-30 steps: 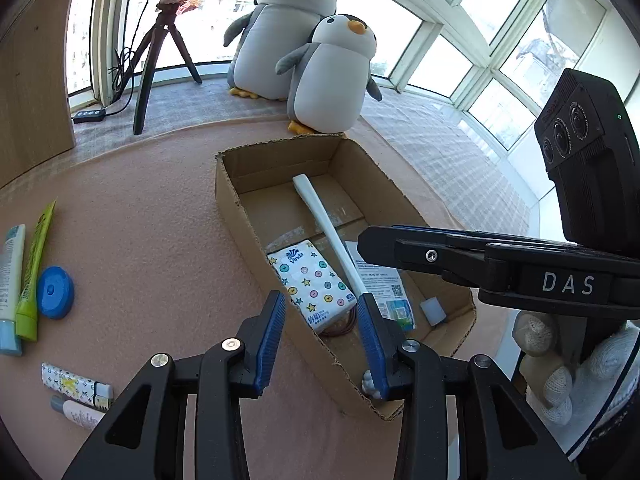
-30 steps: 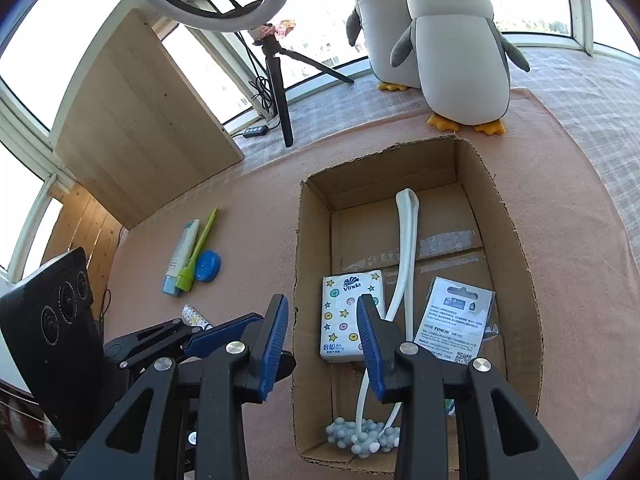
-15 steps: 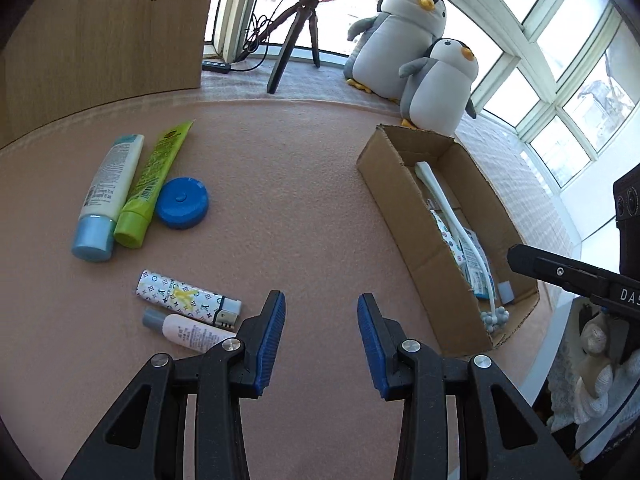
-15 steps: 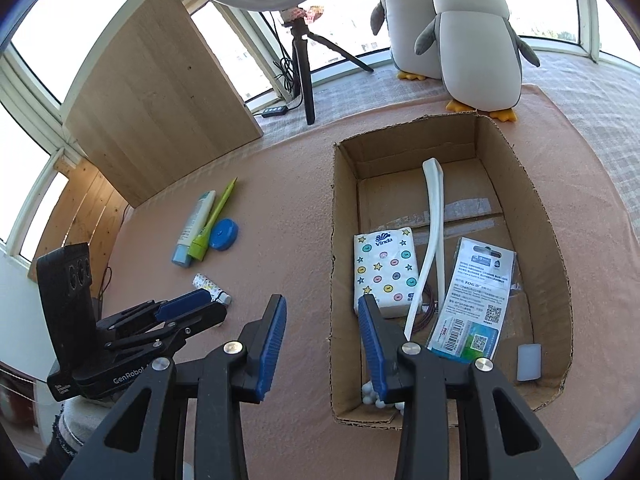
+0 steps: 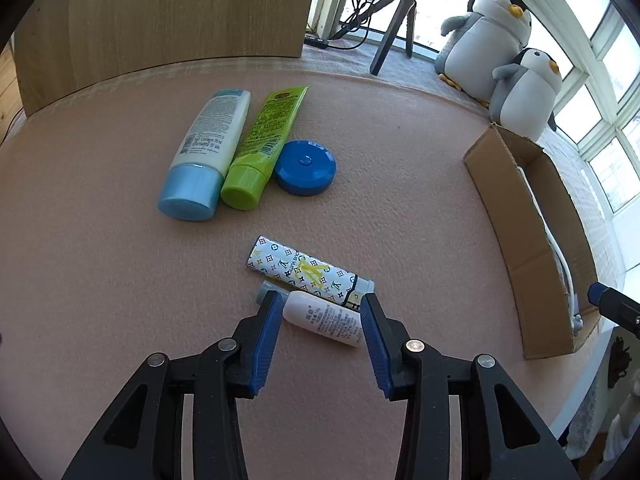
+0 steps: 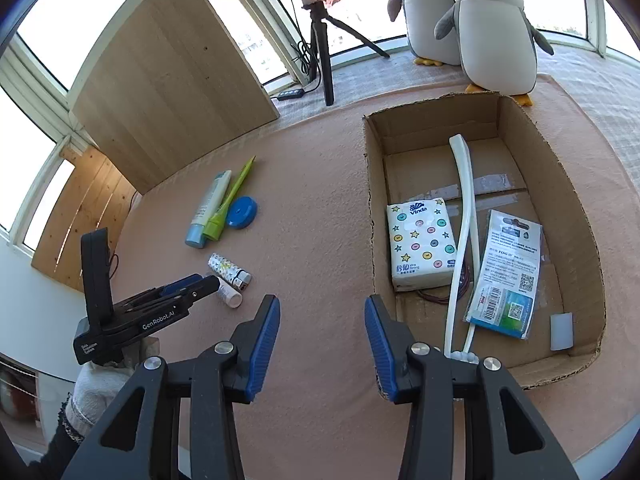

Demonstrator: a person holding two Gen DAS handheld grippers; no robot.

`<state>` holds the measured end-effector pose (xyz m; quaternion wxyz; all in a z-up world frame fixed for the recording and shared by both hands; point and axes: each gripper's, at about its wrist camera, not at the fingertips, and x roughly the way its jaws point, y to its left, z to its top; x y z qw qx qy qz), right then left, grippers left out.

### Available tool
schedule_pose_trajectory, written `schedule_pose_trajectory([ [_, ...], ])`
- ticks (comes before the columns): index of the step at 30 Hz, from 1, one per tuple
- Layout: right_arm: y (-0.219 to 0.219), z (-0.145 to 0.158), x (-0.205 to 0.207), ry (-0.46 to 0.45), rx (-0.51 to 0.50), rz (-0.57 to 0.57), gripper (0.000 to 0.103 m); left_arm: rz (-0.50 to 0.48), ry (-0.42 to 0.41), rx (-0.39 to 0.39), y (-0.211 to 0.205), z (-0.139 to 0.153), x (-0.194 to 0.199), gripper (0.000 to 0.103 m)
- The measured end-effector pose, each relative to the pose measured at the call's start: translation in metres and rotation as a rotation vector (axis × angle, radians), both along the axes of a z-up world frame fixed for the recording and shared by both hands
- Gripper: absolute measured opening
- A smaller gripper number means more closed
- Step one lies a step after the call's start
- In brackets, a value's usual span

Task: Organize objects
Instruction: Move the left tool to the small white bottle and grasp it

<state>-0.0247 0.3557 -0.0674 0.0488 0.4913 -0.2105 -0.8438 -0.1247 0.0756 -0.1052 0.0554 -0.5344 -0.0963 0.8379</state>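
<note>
My left gripper (image 5: 319, 304) is open, its blue pads either side of a small white bottle (image 5: 322, 318) lying on the pink mat. A patterned lighter (image 5: 306, 270) lies just beyond it. Further off lie a white-and-blue tube (image 5: 206, 150), a green tube (image 5: 264, 142) and a blue round lid (image 5: 306, 167). My right gripper (image 6: 322, 308) is open and empty, hovering over the mat left of the cardboard box (image 6: 370, 184). The box holds a tissue pack (image 6: 420, 246), a white long-handled brush (image 6: 464, 216), a packaged card (image 6: 508, 272) and a small white piece (image 6: 561, 331).
Two plush penguins (image 6: 492, 28) stand beyond the box. A tripod (image 6: 322, 52) and a wooden board (image 6: 168, 76) stand at the back. The table's near edge runs just below the box (image 5: 540, 240) in the left wrist view.
My left gripper has swung from over the box leftward to the loose items and now straddles the small white bottle. My right gripper has drawn back to the box's left side.
</note>
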Motion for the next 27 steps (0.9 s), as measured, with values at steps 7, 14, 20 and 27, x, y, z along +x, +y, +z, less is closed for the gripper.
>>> schedule_pose_trajectory([
  [7, -0.005, -0.003, 0.002, -0.017, 0.003, 0.003, 0.041, 0.009, -0.003, -0.011, 0.008, -0.006, -0.006, 0.048],
  [14, -0.016, -0.005, -0.002, -0.029, 0.012, 0.03, 0.041, 0.018, -0.032, -0.034, 0.001, -0.02, -0.003, 0.048],
  [20, -0.035, -0.008, -0.014, -0.036, 0.026, 0.078, 0.041, 0.043, -0.029, -0.033, -0.019, -0.021, 0.004, 0.043],
  [27, -0.076, -0.022, -0.043, -0.057, 0.024, 0.181, 0.041, 0.057, -0.027, -0.033, -0.038, -0.023, 0.015, 0.022],
])
